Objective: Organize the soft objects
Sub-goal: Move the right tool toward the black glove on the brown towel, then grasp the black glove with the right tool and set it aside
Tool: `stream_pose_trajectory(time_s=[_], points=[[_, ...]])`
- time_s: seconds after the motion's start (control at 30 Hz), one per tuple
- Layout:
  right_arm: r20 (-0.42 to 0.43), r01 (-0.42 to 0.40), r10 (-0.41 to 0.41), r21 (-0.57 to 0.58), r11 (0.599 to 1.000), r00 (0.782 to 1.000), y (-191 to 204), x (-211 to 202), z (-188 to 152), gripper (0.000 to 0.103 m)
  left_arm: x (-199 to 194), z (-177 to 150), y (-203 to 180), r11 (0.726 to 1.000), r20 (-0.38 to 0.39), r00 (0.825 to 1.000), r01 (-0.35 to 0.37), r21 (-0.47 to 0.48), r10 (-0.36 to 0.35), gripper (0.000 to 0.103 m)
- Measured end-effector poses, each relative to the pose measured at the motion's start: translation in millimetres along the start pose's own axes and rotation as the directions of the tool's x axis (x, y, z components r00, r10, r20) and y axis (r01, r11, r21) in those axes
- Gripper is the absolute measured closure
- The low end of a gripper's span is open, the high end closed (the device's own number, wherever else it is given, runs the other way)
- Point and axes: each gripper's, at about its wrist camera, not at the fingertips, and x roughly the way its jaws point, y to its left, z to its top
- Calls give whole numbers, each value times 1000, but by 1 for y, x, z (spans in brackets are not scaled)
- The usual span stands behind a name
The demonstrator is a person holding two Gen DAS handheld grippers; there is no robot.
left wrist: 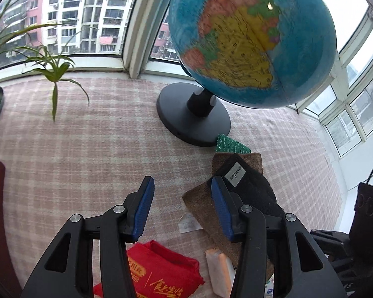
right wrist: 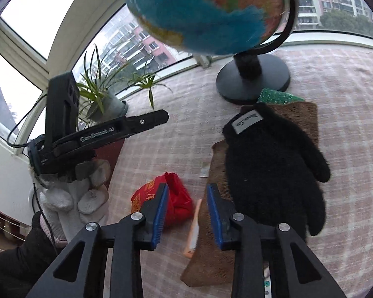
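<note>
A black fuzzy glove lies on a brown towel, with a green scouring cloth behind it by the globe base. A red folded cloth bag and an orange-white packet lie near the front. My right gripper is open and empty above the packet and the towel's left edge. My left gripper is open and empty, its right finger over the brown towel and beside the glove. The red bag and packet lie below it.
A globe on a black round base stands at the back of the pink checked cloth. A potted spider plant stands by the window. The other gripper's body and a gloved hand are at left.
</note>
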Motion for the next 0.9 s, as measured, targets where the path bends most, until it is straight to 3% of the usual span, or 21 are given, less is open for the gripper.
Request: stream_pose_trajectory(time_s=[0.13,0.23,0.33,0.43,0.6,0.7,0.8,0.87,0.9], points=[[-103,79,-80,-18,997,991,10,39,1,77,-14,-2,14,999,22,1000,-4,-37,5,57],[-100,279,-283,-51,959,954,5,48,7,84,-18,-3,22,998,30,1000,-3,-57,4,57],[-91,315,-311,36,948,946,-25,32,13,89,-22,-5,26,998,35,999,-4,-56,6,57],[-77,401,-395,100,911,916,-64,13,17,89,-24,-5,25,998,35,999,5,-59,-3,57],[-78,458,-453,224,860,888,-125,-20,14,90,-21,-9,14,999,21,1000,21,-42,-20,57],[-80,548,-549,264,793,832,-159,-39,14,90,-19,-11,6,999,11,1000,24,-25,-24,57],[-111,571,-573,358,739,812,-201,-60,8,90,-19,-12,-1,999,7,1000,29,-12,-29,57],[-130,610,-613,379,696,779,-217,-73,3,89,-19,-13,-5,999,5,999,34,-5,-34,57],[-121,604,-611,389,696,782,-220,-80,0,87,-19,-13,-7,999,4,999,36,0,-36,57]])
